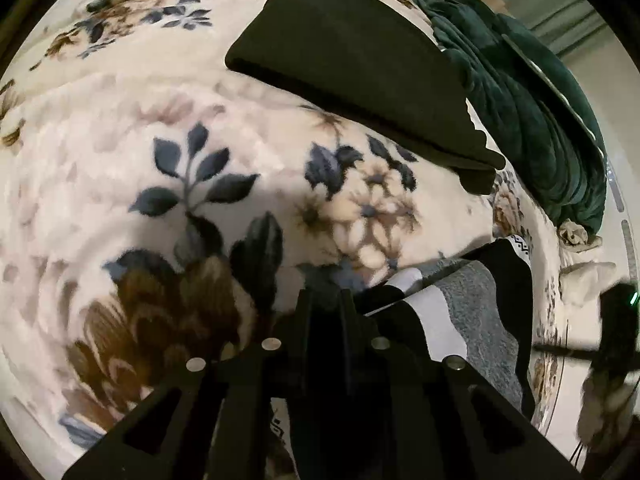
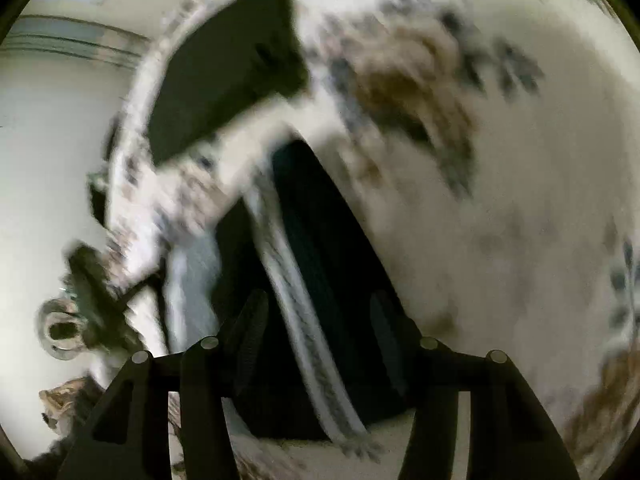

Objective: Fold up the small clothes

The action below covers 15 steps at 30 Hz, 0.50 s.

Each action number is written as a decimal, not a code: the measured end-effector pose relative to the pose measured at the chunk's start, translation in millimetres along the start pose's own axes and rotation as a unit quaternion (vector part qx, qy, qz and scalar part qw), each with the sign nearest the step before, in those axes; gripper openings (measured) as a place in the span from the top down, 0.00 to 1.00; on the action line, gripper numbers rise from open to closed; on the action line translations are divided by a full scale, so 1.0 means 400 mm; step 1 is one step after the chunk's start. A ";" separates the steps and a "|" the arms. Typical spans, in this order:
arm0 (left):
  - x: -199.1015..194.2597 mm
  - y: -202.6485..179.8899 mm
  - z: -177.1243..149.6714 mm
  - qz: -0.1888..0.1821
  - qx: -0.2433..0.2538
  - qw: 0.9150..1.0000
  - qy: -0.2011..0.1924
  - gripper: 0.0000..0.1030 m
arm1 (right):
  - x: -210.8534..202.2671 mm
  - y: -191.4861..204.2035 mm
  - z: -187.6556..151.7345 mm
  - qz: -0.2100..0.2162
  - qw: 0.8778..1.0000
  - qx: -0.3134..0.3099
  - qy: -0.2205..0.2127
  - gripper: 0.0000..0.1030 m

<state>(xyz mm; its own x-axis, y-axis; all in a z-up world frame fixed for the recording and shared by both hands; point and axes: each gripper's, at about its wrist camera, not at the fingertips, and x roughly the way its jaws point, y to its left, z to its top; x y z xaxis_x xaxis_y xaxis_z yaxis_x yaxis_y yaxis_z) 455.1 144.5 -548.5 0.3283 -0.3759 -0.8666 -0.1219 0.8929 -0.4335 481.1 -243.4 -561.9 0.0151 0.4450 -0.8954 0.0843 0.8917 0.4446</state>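
A small black, white and grey garment [image 1: 460, 312] lies on the floral blanket [image 1: 120, 160]. My left gripper [image 1: 326, 298] is shut on its near edge, black cloth pinched between the narrow fingers. In the blurred right wrist view the same garment [image 2: 320, 248] shows black with a white patterned band. My right gripper [image 2: 316, 312] is open, its fingers [image 2: 252, 320] spread on either side of the cloth, not closed on it. A folded dark cloth [image 1: 352, 64] lies farther back; it also shows in the right wrist view [image 2: 224, 72].
A dark green velvet pile [image 1: 520, 92] lies at the back right beside the folded dark cloth. The bed edge and pale floor [image 1: 624, 240] are at the right. In the right wrist view, floor [image 2: 48, 160] and a round object [image 2: 60, 332] are at the left.
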 end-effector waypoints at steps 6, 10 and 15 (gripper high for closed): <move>-0.004 -0.009 -0.005 0.014 0.007 1.000 -0.007 0.90 | 0.042 -0.055 -0.111 -0.008 0.999 0.045 -0.023 0.97; -0.002 -0.009 -0.008 0.016 0.003 1.000 -0.007 0.90 | -0.020 -0.089 -0.147 -0.028 0.991 0.092 -0.089 0.97; -0.037 -0.005 -0.010 0.012 -0.024 1.000 -0.016 0.80 | -0.015 -0.109 -0.147 -0.015 0.992 0.105 -0.072 0.96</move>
<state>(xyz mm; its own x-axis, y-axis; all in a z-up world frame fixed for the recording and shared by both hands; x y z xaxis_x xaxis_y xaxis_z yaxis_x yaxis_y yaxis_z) 446.7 147.4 -535.8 0.3544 -0.3456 -0.8689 -0.1740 0.8886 -0.4245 418.8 -280.2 -574.5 0.1499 0.3895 -0.9088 0.2926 0.8605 0.4170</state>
